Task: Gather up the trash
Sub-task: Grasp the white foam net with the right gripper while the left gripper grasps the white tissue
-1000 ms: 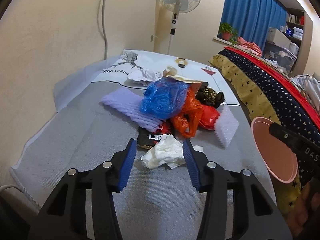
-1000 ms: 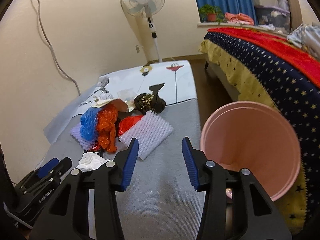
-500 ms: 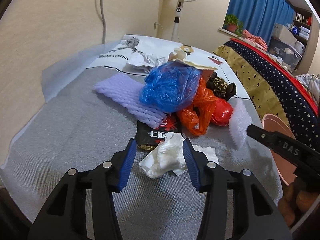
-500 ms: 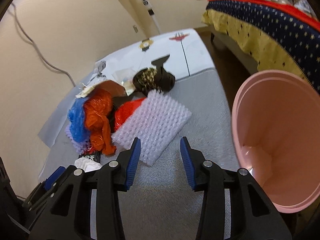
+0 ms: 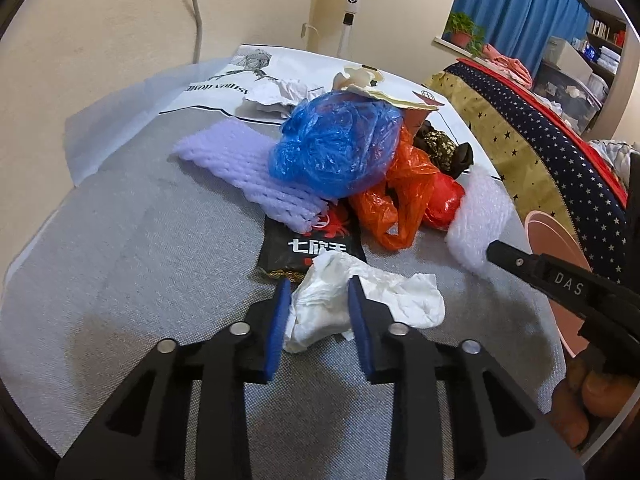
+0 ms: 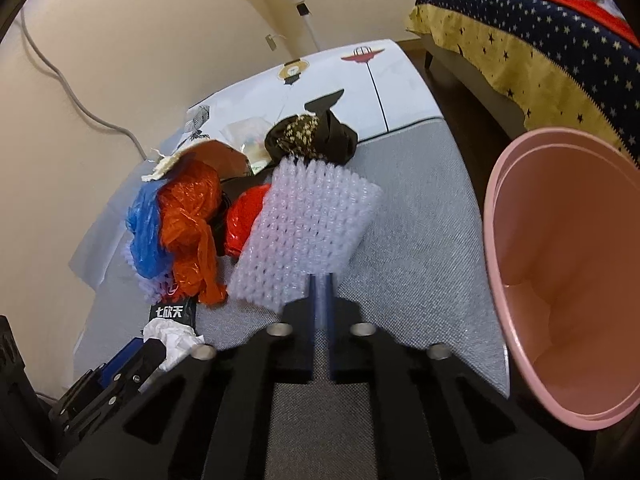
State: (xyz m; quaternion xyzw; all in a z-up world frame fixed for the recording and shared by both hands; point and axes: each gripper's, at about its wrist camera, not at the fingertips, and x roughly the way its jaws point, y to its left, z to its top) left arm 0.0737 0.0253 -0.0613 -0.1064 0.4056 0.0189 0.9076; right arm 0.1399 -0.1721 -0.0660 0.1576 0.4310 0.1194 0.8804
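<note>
We are working both grippers over the grey mat (image 5: 132, 240) right now, and the left gripper (image 5: 318, 308) is closing in on the crumpled white tissue (image 5: 352, 300), its blue pads (image 5: 280, 320) pressing against the wad from either side, so we are calling that a grasp on the tissue, with a loose flap spilling out to the right of the jaws. Just beyond the tissue a black snack wrapper (image 5: 308, 252) is lying flat, and behind that the pile is sitting: a lilac foam net sleeve (image 5: 248, 168), a blue plastic bag (image 5: 336, 144) on top, an orange plastic bag (image 5: 396, 200) sagging beside it. Over on the right gripper (image 6: 320, 284), the jaws are clamped nearly together on the near edge of the white foam net sheet (image 6: 308, 236); the sheet is fanning up and away from the fingertips, its far edge touching the dark patterned bag (image 6: 316, 140). We are seeing the pink trash bin (image 6: 560, 280) tipped with its mouth facing us, just to the right of the right gripper and apart from the sheet. The same bin's rim (image 5: 552, 236) is peeking out at the mat's right edge in the left wrist view, well clear of the tissue.
</note>
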